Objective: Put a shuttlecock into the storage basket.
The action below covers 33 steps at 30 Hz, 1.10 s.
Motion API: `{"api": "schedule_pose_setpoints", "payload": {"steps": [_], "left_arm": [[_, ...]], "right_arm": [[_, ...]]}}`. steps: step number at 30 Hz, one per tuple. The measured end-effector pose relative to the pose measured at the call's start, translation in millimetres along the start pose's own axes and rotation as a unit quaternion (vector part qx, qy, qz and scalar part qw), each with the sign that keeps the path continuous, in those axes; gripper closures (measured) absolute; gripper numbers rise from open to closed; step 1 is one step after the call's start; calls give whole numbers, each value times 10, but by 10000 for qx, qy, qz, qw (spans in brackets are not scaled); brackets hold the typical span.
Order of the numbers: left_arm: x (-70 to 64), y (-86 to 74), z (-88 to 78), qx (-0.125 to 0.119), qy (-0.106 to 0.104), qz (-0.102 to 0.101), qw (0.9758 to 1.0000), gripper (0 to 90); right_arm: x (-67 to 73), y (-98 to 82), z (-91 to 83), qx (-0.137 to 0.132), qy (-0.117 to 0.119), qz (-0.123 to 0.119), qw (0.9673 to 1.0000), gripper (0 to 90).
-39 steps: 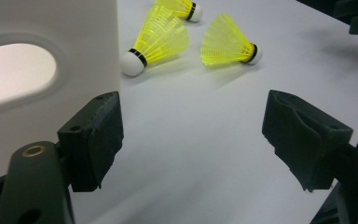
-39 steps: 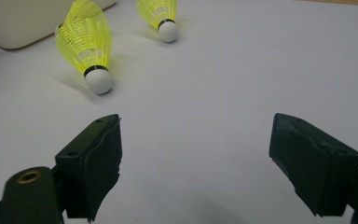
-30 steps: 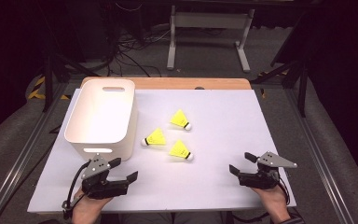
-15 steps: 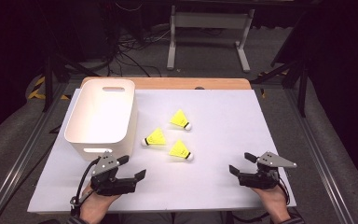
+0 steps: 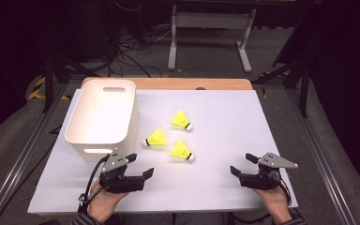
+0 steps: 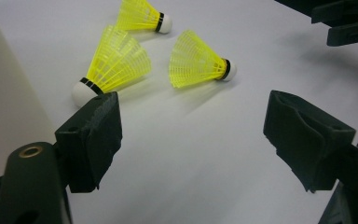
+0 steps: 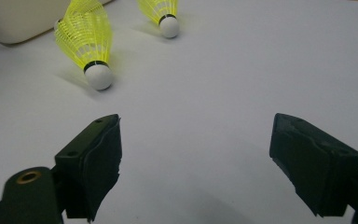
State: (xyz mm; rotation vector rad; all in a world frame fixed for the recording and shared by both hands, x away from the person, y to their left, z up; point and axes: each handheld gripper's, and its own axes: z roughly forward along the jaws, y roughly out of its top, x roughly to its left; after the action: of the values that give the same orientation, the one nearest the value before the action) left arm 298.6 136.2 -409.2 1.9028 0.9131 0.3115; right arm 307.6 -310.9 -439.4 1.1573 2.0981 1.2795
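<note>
Three yellow shuttlecocks with white corks lie mid-table: a far one (image 5: pixel 181 121), a left one (image 5: pixel 155 138) and a near one (image 5: pixel 182 151). A white bin (image 5: pixel 102 115) stands left of them with nothing inside. My left gripper (image 5: pixel 140 165) is open, close below the bin's near corner, its jaws pointing at the shuttlecocks. In the left gripper view the left shuttlecock (image 6: pixel 116 63) lies just past the left jaw, the near one (image 6: pixel 198 65) ahead. My right gripper (image 5: pixel 242 164) rests open at the near right; its view has the near shuttlecock (image 7: pixel 86 42) ahead left.
The white tabletop (image 5: pixel 215 108) has a wooden strip along its far edge. Metal rails run down both sides of the table. Beyond it are dark floor, cables and a grey stand (image 5: pixel 211 21). The bin's wall (image 6: pixel 4 93) borders the left gripper view.
My left gripper has slid right and slightly forward, toward the shuttlecocks, staying open. The right gripper and the shuttlecocks have not moved.
</note>
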Motion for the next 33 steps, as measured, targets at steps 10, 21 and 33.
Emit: {"api": "schedule_pose_setpoints", "payload": {"steps": [10, 21, 33], "left_arm": [[-37, 73, 106, 12, -42, -33, 10000, 209], [-29, 140, 183, 27, 1, -7, 10000, 209], [-64, 210, 290, 97, 12, -91, 9999, 205]], "right_arm": [[-2, -1, 0, 10, -13, 0, 10000, 176], [0, -2, 2, 23, -7, -3, 10000, 175], [-3, -3, 2, 16, -1, 14, 10000, 175]]}}
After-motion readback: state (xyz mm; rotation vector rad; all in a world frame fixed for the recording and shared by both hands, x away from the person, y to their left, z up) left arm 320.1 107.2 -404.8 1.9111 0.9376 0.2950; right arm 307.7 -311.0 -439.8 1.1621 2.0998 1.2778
